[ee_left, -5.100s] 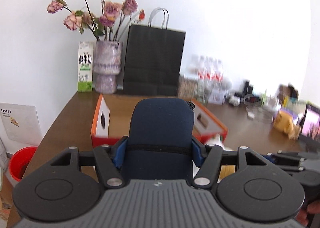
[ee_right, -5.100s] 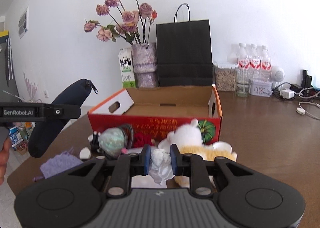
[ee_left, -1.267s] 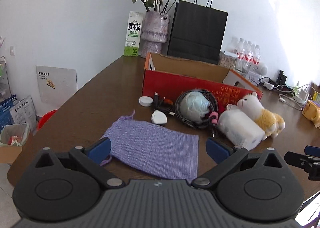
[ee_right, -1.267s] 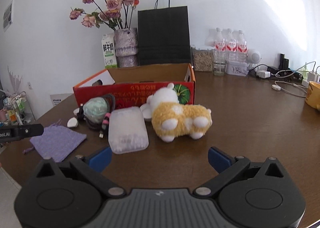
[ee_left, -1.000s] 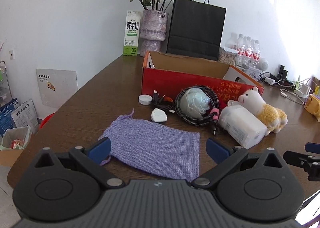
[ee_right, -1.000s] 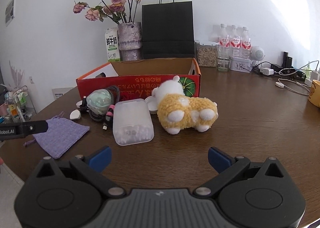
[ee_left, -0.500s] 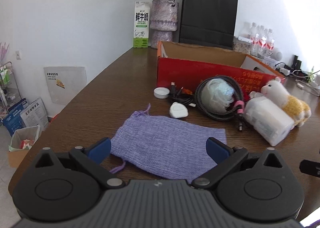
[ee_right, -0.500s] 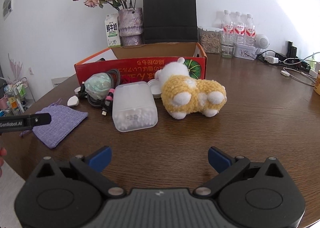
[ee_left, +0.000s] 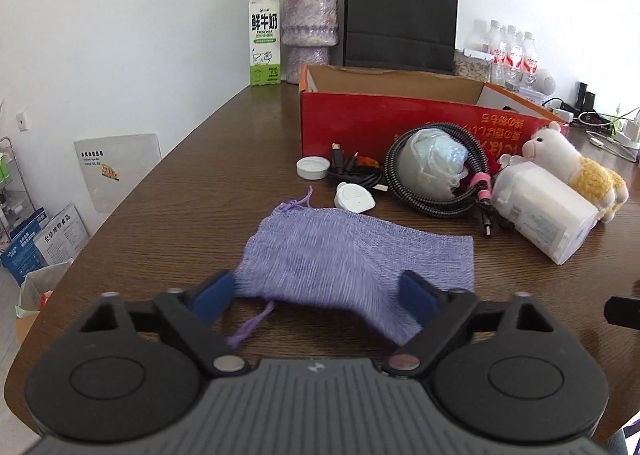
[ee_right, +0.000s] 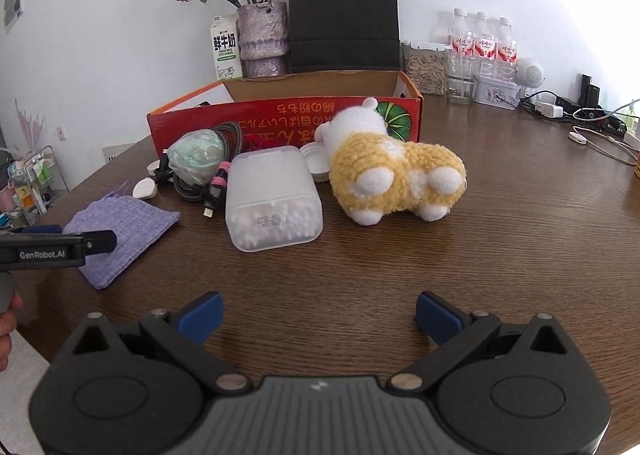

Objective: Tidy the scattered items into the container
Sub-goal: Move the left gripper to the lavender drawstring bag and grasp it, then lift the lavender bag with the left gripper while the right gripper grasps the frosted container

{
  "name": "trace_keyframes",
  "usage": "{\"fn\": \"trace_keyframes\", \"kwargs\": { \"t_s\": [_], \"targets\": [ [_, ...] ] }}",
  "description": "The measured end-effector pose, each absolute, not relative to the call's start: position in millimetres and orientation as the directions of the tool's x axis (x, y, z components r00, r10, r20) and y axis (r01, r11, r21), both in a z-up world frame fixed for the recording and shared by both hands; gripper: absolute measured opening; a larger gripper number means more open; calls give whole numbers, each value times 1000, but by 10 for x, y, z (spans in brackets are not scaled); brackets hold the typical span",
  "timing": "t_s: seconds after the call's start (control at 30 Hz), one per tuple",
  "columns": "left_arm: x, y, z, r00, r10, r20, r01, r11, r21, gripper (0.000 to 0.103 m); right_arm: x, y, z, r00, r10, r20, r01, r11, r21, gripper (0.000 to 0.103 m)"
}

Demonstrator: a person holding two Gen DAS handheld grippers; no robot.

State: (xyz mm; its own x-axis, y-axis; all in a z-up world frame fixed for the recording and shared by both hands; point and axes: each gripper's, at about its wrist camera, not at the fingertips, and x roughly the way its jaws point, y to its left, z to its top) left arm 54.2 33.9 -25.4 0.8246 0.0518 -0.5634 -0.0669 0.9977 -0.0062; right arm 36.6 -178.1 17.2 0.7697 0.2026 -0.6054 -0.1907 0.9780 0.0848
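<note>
- Since half a second ago the left gripper has dropped closer onto the purple pouch; its blue pads, then spread past the cloth's edges, now stand at the pouch's near corners. The jaws are closing, with the pouch's near edge between them and bunched upward in a hump; whether the pads already press the cloth I cannot tell.
- Right gripper: jaws wide, only bare table between them, pointed toward the cotton-swab box.
- Pouch: lilac, coarse knit weave, flat rectangle with a drawstring trailing at the near edge and a tuft at the far corner. It lies on the table near the front edge, well apart from the red cardboard box.
- Other loose items sit just before the red box: white bottle cap, white plug, black braided cable coiled around a crumpled bag wad, the frosted swab box on its side, and a yellow-and-white plush alpaca lying beside it.
- Red box: open top, brown inside, upside-down yellow print on its front wall.
- Surface: dark brown wood-grain table, rounded edge.
- Room: white wall; milk carton, vase of dried roses, black paper bag, water bottles at the back.
</note>
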Motion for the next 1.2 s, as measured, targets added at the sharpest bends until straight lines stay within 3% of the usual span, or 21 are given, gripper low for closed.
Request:
{"fn": "trace_keyframes", "kwargs": {
  "t_s": [0.03,0.23,0.7,0.9,0.97,1.03,1.2],
  "targets": [
    [517,326,-244,831,44,-554,-61,998,-12,62,370,-1779,171,770,203,-605,-191,978,85,103],
    [485,261,-220,839,6,-544,-33,999,-40,13,416,-1757,199,768,235,-595,-211,971,111,103],
    [422,317,-54,869,-34,-493,-22,994,-107,8,750,-1556,324,785,272,-557,-262,960,99,102],
    [436,331,-64,865,-39,-500,-20,993,-113,8,1049,-1420,278,773,272,-573,-268,959,94,96],
    [436,340,-74,863,-43,-503,-19,993,-117,8,1160,-1408,236,758,278,-591,-261,958,115,86],
    [431,350,-75,863,-46,-503,-17,992,-121,8,1190,-1406,220,760,288,-583,-267,956,125,65],
    [409,367,-62,867,-56,-496,-12,991,-133,8,1043,-1465,264,784,313,-536,-286,948,136,63]
  ]
}}
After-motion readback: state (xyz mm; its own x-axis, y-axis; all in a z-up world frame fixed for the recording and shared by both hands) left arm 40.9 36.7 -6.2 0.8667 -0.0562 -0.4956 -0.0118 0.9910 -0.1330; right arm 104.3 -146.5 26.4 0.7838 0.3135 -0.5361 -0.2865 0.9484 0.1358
